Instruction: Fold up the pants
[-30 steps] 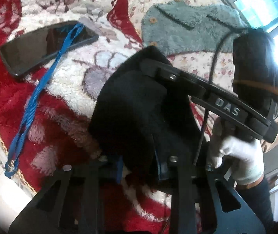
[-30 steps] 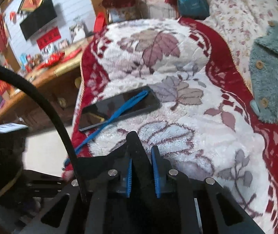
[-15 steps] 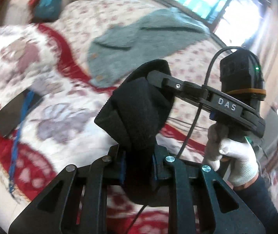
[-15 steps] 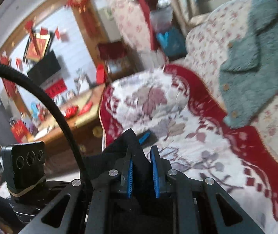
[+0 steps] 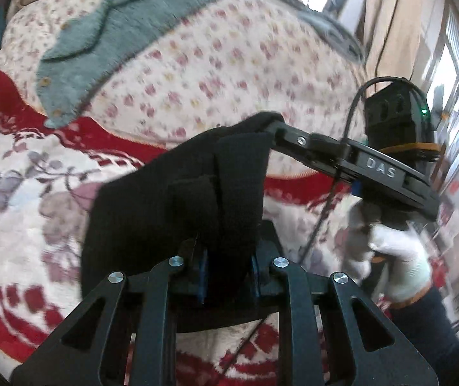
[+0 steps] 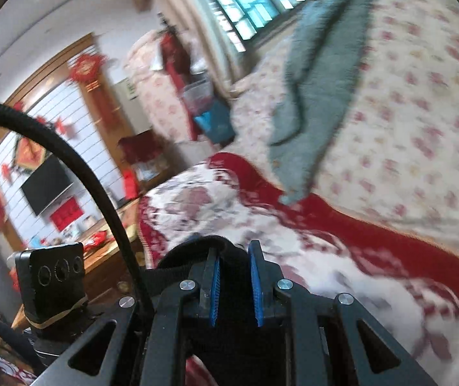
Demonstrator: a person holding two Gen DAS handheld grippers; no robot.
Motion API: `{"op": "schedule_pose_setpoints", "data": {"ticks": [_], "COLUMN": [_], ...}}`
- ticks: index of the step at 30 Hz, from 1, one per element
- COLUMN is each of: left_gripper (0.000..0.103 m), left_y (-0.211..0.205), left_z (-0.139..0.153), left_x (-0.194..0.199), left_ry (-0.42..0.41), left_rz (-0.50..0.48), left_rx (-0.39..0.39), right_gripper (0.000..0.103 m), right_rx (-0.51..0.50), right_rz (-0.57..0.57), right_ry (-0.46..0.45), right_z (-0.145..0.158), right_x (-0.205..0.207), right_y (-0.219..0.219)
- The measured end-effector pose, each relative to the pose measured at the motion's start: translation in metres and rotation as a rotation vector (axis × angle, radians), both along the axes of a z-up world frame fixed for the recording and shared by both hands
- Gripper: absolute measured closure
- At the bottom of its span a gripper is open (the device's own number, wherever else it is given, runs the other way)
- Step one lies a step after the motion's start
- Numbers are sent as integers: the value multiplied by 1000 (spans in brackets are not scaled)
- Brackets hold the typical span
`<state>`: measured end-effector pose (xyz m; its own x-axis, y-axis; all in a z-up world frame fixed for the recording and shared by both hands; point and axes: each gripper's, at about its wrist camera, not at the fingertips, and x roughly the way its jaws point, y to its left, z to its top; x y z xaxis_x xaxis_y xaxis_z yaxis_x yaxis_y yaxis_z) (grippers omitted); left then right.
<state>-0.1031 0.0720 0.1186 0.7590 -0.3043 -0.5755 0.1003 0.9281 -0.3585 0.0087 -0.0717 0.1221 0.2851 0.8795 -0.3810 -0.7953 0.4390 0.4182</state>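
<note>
The black pants [image 5: 171, 199] hang bunched in the air above the bed. My left gripper [image 5: 228, 273] is shut on their lower fold. My right gripper [image 6: 234, 276] is shut on the waistband [image 6: 197, 247]; in the left wrist view it [image 5: 281, 128] pinches the pants' upper corner, held by a white-gloved hand [image 5: 400, 257]. The left gripper's camera block [image 6: 51, 276] shows low left in the right wrist view.
A red and white floral blanket [image 5: 20, 193] covers the bed, with a rose-print quilt [image 5: 197, 64] beyond. A teal fleece jacket [image 5: 107, 32] lies on the quilt, also in the right wrist view [image 6: 313, 103]. A wooden cabinet [image 6: 107, 251] and wall TV [image 6: 47, 185] are left.
Both grippers have lifted and swung with the pants toward the quilt and window. The phone with the blue strap has left both views. The pants hang more spread out.
</note>
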Motion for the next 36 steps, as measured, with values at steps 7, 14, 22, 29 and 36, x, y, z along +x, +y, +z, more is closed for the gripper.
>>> {"op": "schedule_pose_setpoints", "data": {"ticks": [7, 14, 22, 29, 36], "left_gripper": [79, 53, 53, 53, 53], "left_y": [-38, -41, -11, 54, 81], "left_z": [-51, -34, -20, -26, -46], "left_x": [22, 4, -26, -31, -18], "left_ry": [133, 64, 53, 85, 148], "left_rz": [-14, -64, -41, 114, 161], "left_rx": [39, -49, 23, 79, 14], "right_gripper": [83, 68, 52, 51, 70], "right_rx": [-147, -98, -38, -90, -106], "right_rz": [-232, -355, -265, -221, -189], "right_ry": [155, 213, 243, 299, 296], "right_z": [-81, -82, -57, -77, -86], "right_x": [11, -2, -29, -44, -42], "right_y": [-66, -108, -92, -67, -57]}}
